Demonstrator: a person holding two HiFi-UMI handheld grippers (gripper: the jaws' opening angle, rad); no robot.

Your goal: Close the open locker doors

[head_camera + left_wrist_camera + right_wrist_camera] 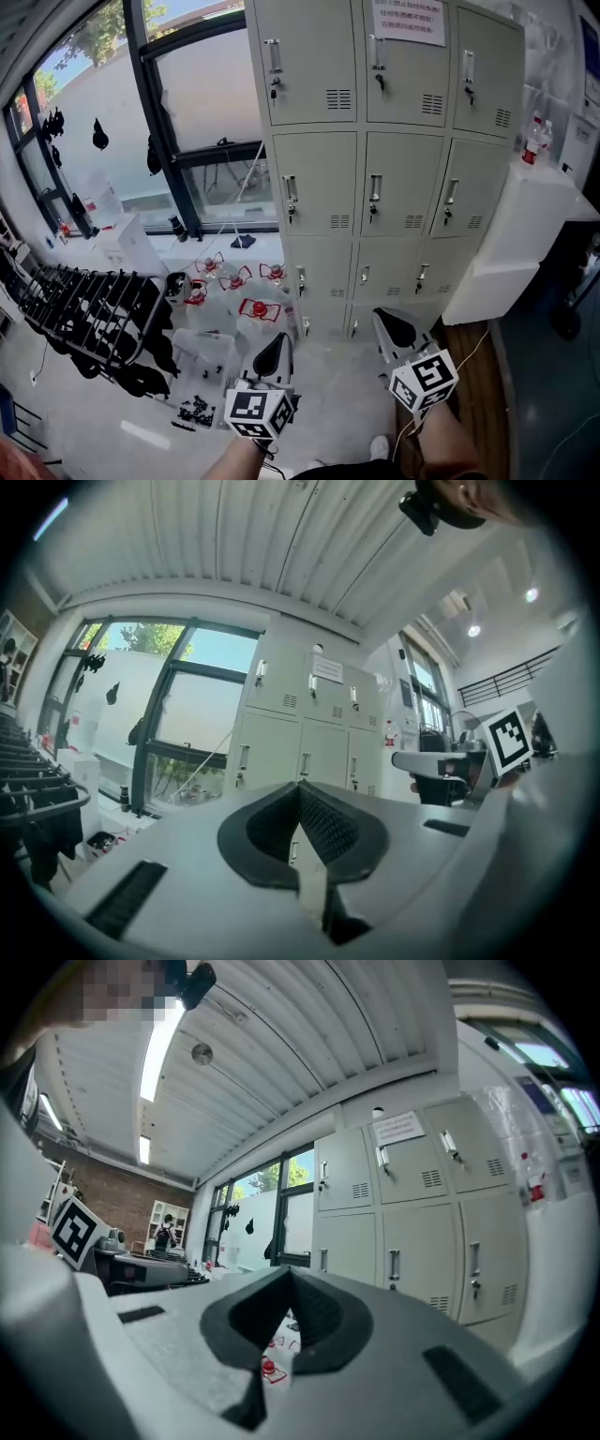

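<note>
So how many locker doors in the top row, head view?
3: left door, middle door bearing the paper notice, right door. All look shut; top edges are cropped.

Both arms reach forward, side by side and a little apart, each hand holding its tool level. The left gripper (273,356) has its jaws pressed together with nothing between them. The right gripper (396,330) is a touch further ahead, its jaws likewise closed and empty. The left forearm (232,461) and right forearm (441,439) are bare.
</note>
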